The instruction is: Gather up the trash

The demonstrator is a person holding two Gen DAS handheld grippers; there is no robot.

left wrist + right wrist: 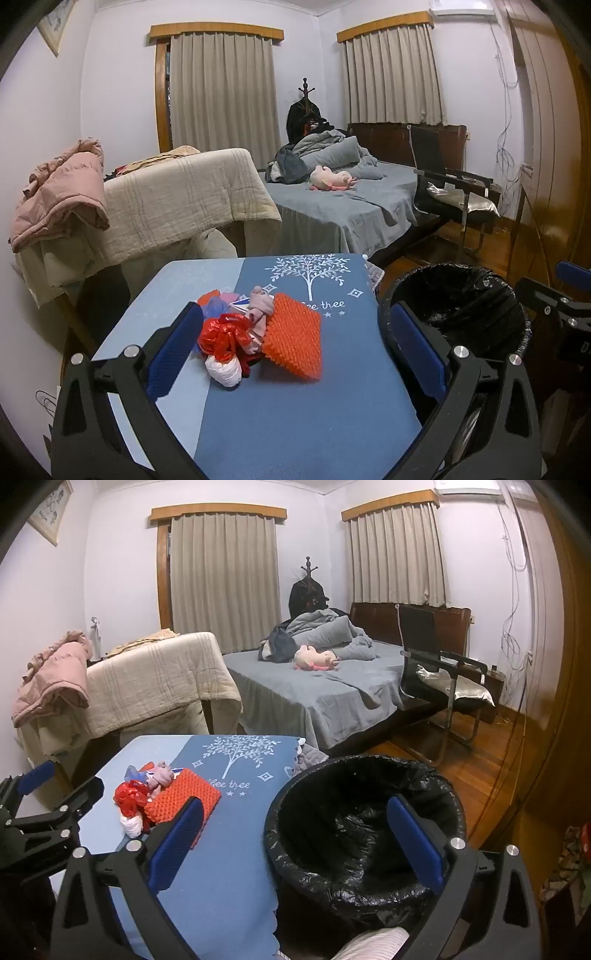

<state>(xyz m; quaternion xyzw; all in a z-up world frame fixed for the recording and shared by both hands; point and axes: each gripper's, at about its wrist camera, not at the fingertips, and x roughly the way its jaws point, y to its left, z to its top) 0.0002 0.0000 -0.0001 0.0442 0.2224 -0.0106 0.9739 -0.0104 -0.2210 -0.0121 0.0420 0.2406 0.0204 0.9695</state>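
A pile of trash lies on the blue table [295,406]: a crumpled red plastic bag [221,334], a white wad [225,371], an orange bumpy pad [293,338] and a pink rag [260,304]. My left gripper [295,343] is open and empty, its blue pads straddling the pile above the table. The bin with a black liner [365,834] stands right of the table. My right gripper [295,834] is open and empty, hovering at the bin's near rim. The pile [133,799] and pad [181,805] show at its left.
A bed [343,199] with a pink plush toy [332,179], a blanket-draped piece of furniture [166,206] and a black chair [450,192] stand beyond the table. A wooden wardrobe [554,701] is on the right. My left gripper's frame [44,812] shows at the right view's left edge.
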